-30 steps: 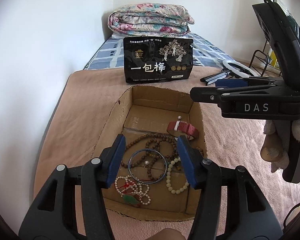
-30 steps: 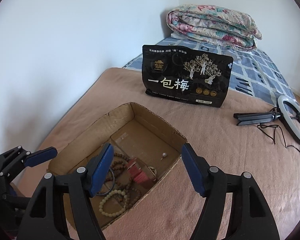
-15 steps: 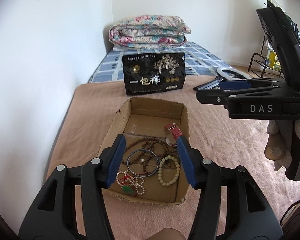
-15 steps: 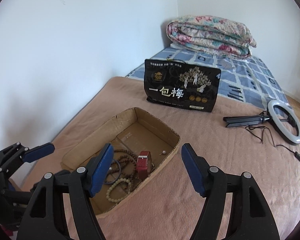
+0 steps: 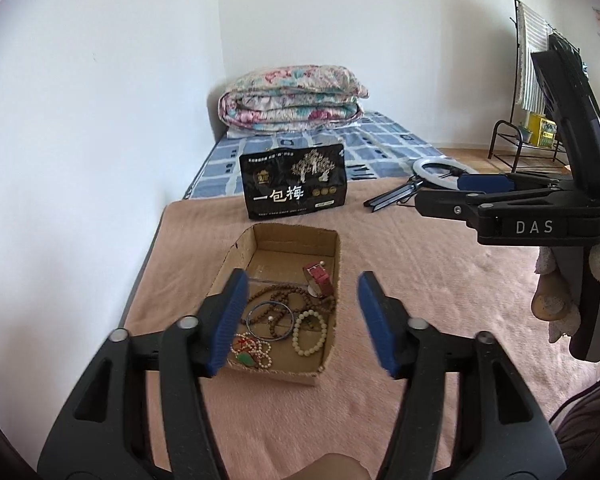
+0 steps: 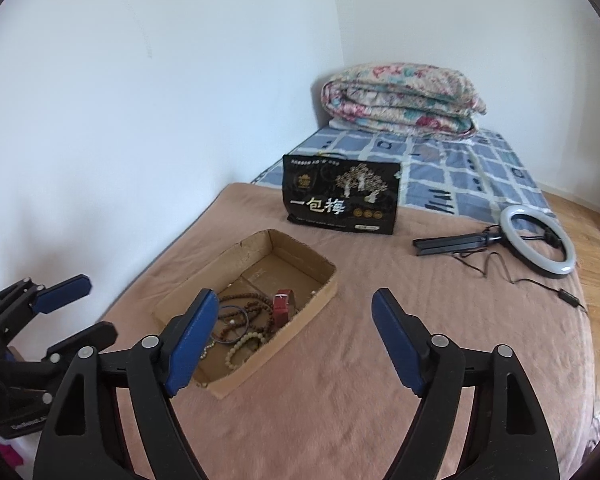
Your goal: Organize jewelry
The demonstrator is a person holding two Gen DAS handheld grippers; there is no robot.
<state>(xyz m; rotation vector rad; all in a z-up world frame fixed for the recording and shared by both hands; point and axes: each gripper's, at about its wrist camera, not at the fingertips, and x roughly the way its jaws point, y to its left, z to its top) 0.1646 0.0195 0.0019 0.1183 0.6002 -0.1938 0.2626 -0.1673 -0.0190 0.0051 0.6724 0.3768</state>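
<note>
Left tongs (image 5: 300, 320) and right tongs (image 6: 292, 344) both empty, jaws opening, raised above bed. Cardboard box (image 5: 236, 258) below and ahead of left tongs, holding bead bracelets (image 5: 309, 333), blue bangle (image 5: 270, 320), red watch (image 5: 319, 278). Jewelry gathered in 1 box, likely for sorting.

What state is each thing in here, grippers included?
Left gripper: jaws opening, nothing between them.
Right gripper: jaws opening, nothing between them.
Box: open-topped, on the blanket, jewelry inside.
Red strap: lying in the box.
Blue bangle: flat on the brown beads.
Pale bracelet: flat, closed loop.
Black pouch: upright, sealed.
Ring light: lying flat, unlit.
Quilt: folded.
</note>
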